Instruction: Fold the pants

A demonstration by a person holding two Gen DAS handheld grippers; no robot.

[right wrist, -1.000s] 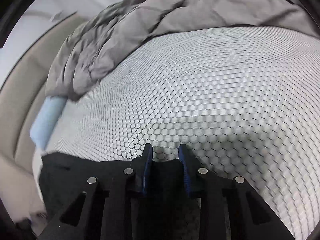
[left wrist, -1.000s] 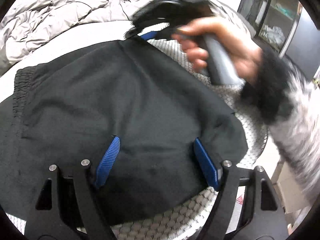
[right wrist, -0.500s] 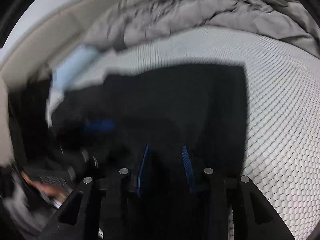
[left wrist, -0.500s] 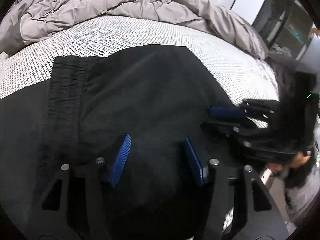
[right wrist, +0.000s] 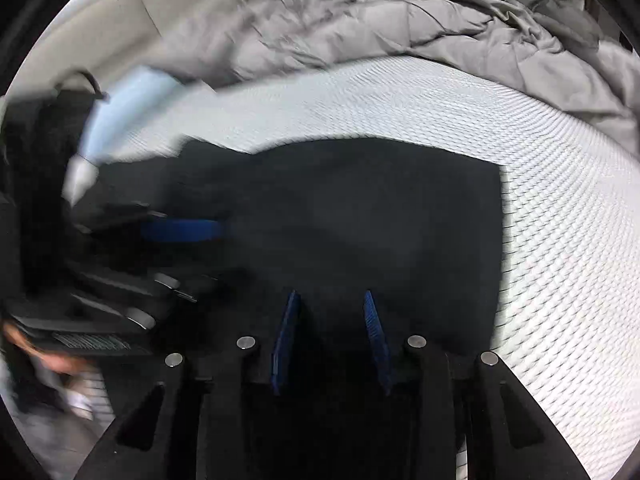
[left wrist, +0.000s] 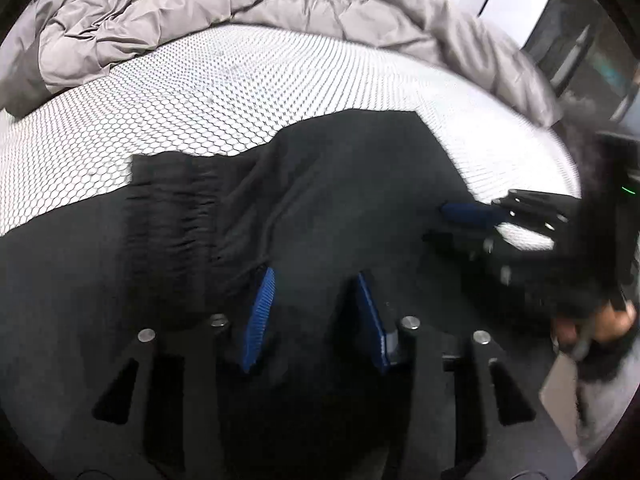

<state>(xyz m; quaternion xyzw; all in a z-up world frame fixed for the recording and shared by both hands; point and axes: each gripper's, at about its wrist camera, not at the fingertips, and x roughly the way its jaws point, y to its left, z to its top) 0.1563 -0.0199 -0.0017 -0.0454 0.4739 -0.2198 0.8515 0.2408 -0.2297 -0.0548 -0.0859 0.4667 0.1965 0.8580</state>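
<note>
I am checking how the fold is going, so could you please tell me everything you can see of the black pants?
The black pants are plain, matte, soft-looking fabric, lying on the white honeycomb-patterned bed cover. A gathered, ribbed elastic waistband shows toward the left of the left wrist view. In the right wrist view the far and right edges look straight. The left gripper and right gripper both have cloth between their jaws; whether either pinches it I cannot tell.

The pants [left wrist: 328, 200] lie flat on the mattress [left wrist: 248, 76]. The blanket [left wrist: 208, 4] sits bunched up behind them, along the far edge of the bed. The left gripper [left wrist: 316, 300] hangs over the near part of the pants, and the right gripper [left wrist: 472, 216] is off to its right (at the side edge of the pants).
</note>
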